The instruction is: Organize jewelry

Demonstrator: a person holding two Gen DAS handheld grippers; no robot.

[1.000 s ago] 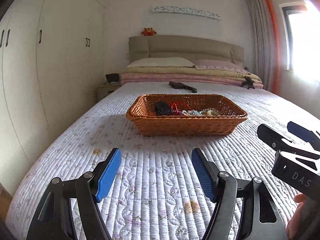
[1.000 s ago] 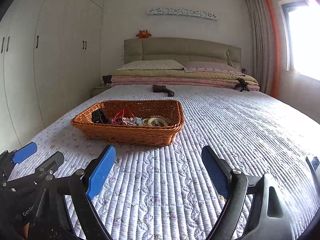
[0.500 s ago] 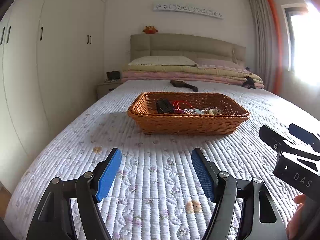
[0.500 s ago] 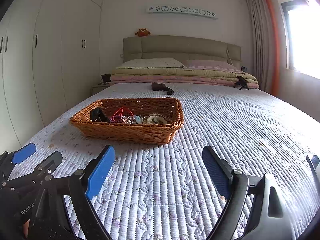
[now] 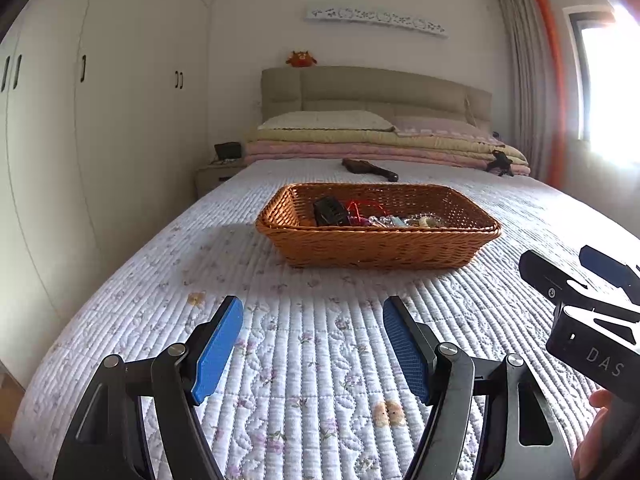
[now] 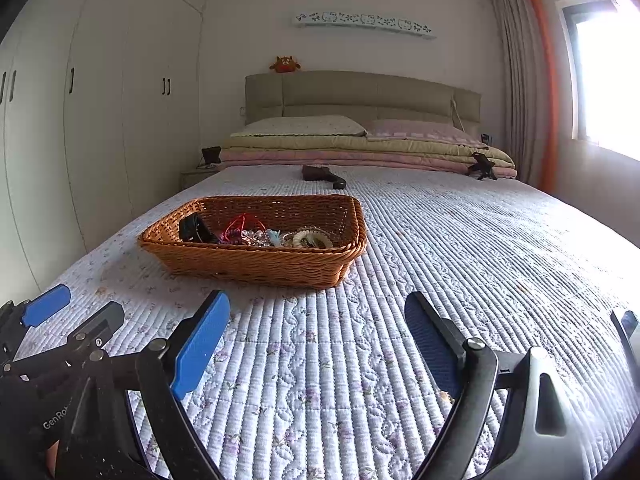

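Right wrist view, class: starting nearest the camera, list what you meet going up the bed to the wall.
right gripper → wicker basket of jewelry → dark brush → folded quilts → pillows → headboard → plush toy

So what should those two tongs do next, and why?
Probably bring the right tongs forward to the wicker basket and down over the jewelry heaped inside. Both the right and the left tongs hang open and empty above the quilt, short of the basket, so nothing has been picked up yet. Reaching in seems the first step.
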